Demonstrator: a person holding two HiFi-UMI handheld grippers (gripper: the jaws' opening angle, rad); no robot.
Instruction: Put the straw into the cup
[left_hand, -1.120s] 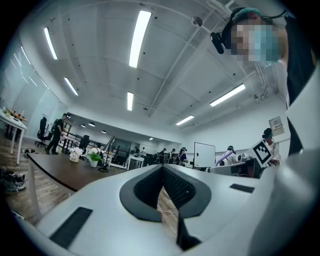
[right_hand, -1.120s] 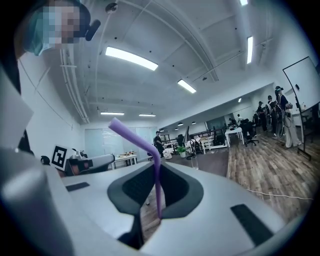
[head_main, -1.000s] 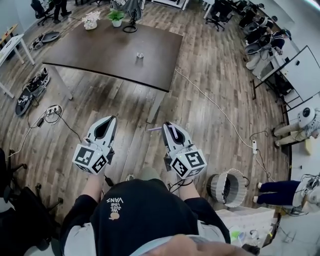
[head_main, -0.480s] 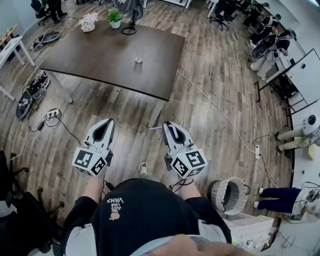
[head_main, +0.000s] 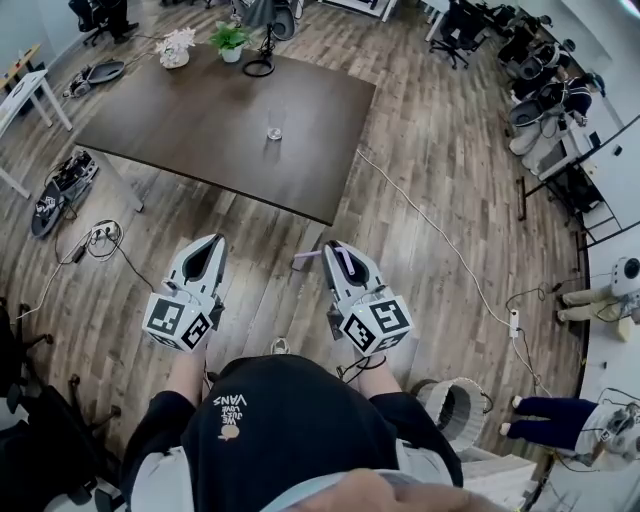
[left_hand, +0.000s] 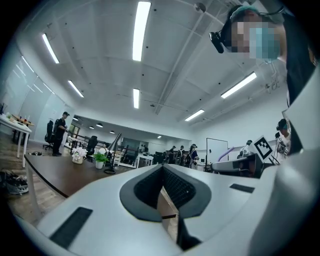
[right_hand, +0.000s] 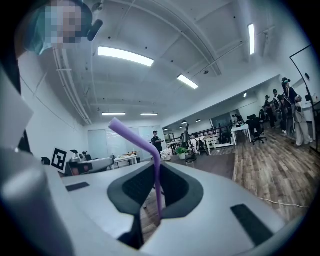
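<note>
A: Where's the straw (right_hand: 158, 182)?
B: In the right hand-held gripper (head_main: 334, 250), jaws closed on its shaft. The left hand-held gripper (head_main: 220, 242) is closed and empty. The cup (head_main: 273, 133) sits mid-counter (head_main: 170, 110), well apart.
A: Handling?
B: Light, bendy, probably crushable. Grip it gently, below the bend.

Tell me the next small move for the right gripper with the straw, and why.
Probably carry it forward to the table. The right gripper is shut on the purple straw, but it hangs over the floor, short of the table's near edge, and the cup stands well beyond it, near the tabletop's middle.
</note>
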